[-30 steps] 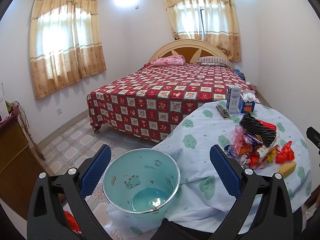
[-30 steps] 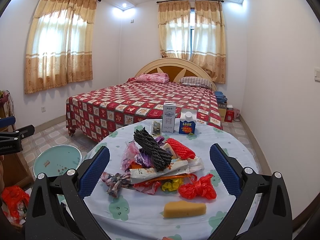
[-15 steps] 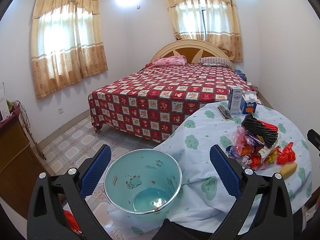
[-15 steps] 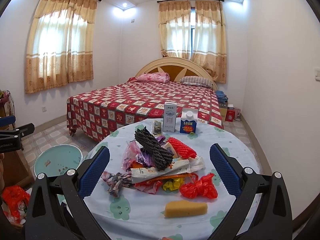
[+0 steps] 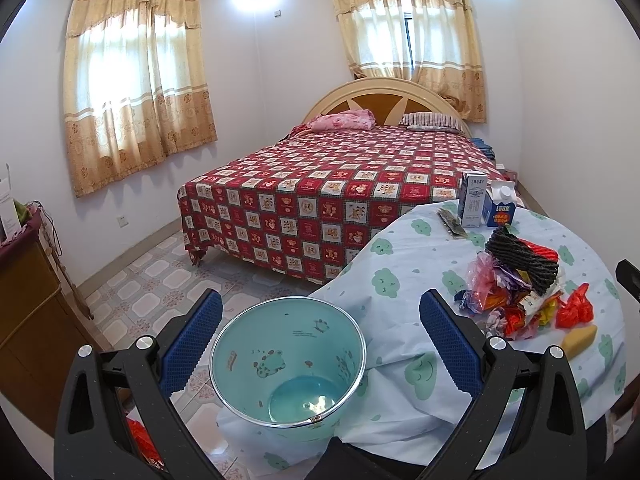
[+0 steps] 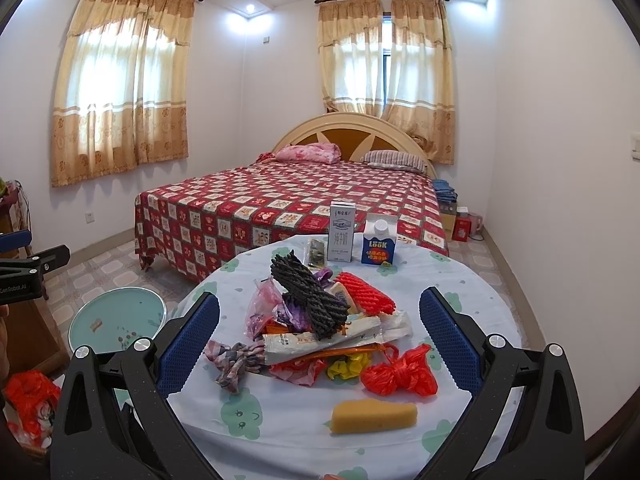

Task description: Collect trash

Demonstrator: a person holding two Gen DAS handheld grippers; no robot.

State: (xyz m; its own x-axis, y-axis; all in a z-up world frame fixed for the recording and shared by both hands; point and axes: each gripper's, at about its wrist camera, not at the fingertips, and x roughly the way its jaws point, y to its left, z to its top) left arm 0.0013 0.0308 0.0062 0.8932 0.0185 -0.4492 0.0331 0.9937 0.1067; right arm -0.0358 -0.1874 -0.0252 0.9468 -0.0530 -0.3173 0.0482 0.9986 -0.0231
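A pile of trash (image 6: 320, 320) lies on the round table (image 6: 460, 296): black foam netting (image 6: 308, 296), red netting (image 6: 364, 296), wrappers, a knotted red bag (image 6: 400, 372) and a yellow sponge (image 6: 374, 416). The pile also shows in the left wrist view (image 5: 520, 292). A teal bin (image 5: 288, 364) stands on the floor left of the table, also in the right wrist view (image 6: 116, 320). My left gripper (image 5: 320, 336) is open above the bin. My right gripper (image 6: 320, 340) is open, above the near side of the pile. Both are empty.
Two cartons (image 6: 360, 240) stand at the table's far edge. A bed with a red checked cover (image 6: 288, 208) lies behind. A wooden cabinet (image 5: 28, 320) stands at left. A red bag (image 6: 28, 400) lies on the floor by it.
Both views have shifted slightly; the left gripper has drifted a little, with the bin still under it. Nothing has been taken hold of.
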